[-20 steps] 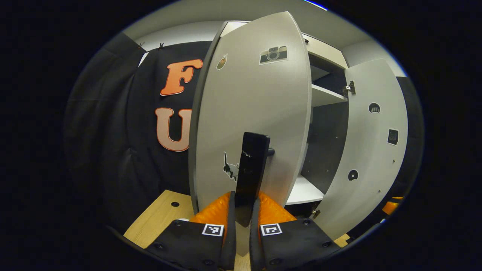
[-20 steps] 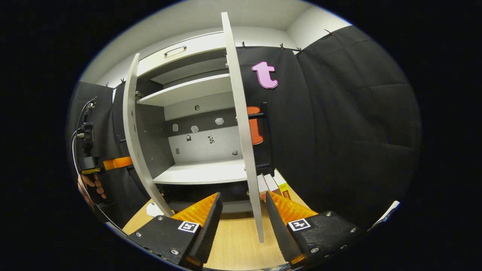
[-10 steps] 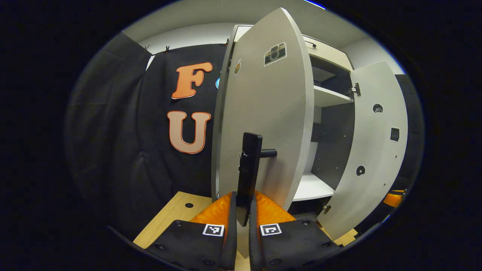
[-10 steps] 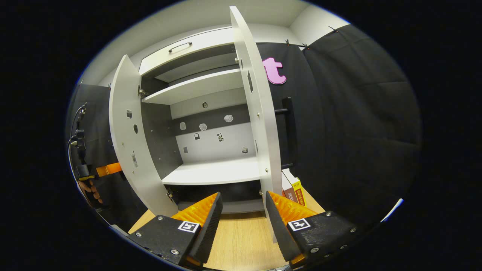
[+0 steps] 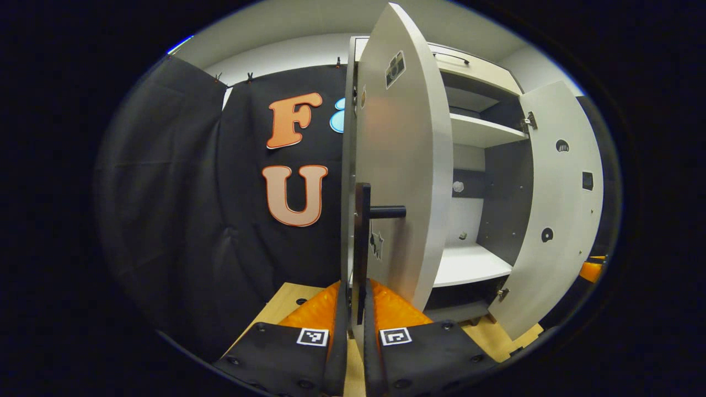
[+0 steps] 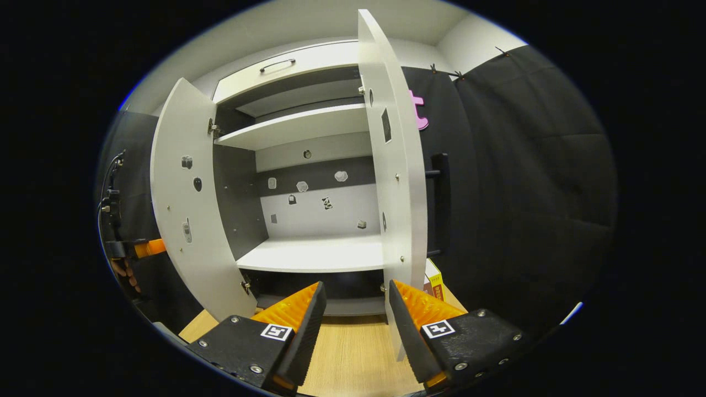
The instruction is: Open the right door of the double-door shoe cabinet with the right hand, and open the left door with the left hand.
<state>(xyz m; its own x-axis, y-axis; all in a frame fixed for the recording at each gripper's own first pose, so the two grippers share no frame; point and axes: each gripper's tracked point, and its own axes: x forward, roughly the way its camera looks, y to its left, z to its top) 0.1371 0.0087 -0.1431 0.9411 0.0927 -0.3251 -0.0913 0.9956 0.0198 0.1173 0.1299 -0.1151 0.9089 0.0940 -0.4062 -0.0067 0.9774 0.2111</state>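
Observation:
The shoe cabinet (image 6: 309, 253) stands with both doors swung out. In the left gripper view the left door (image 5: 405, 165) is nearly edge-on, and my left gripper (image 5: 356, 295) is shut on the lower end of its black bar handle (image 5: 362, 231). The right door (image 5: 557, 209) hangs wide to the right. In the right gripper view my right gripper (image 6: 356, 311) is open with nothing between its fingers, just in front of the right door (image 6: 400, 165). That door's black handle (image 6: 441, 204) sits on the far face. The left door (image 6: 182, 204) stands at the left, with the left gripper (image 6: 138, 248) and a hand (image 6: 124, 273) behind it.
White shelves (image 6: 292, 127) cross the cabinet, and small stickers dot its back panel. A drawer with a metal handle (image 6: 278, 64) tops it. Boxes (image 6: 434, 278) stand by the cabinet's right side. Pale wood flooring (image 6: 342, 358) lies in front. Black cloth walls close both sides.
The left door has swung further outward with my left gripper shut on its handle. In the right gripper view the right door now shows more of its inner face. The right gripper stays open.

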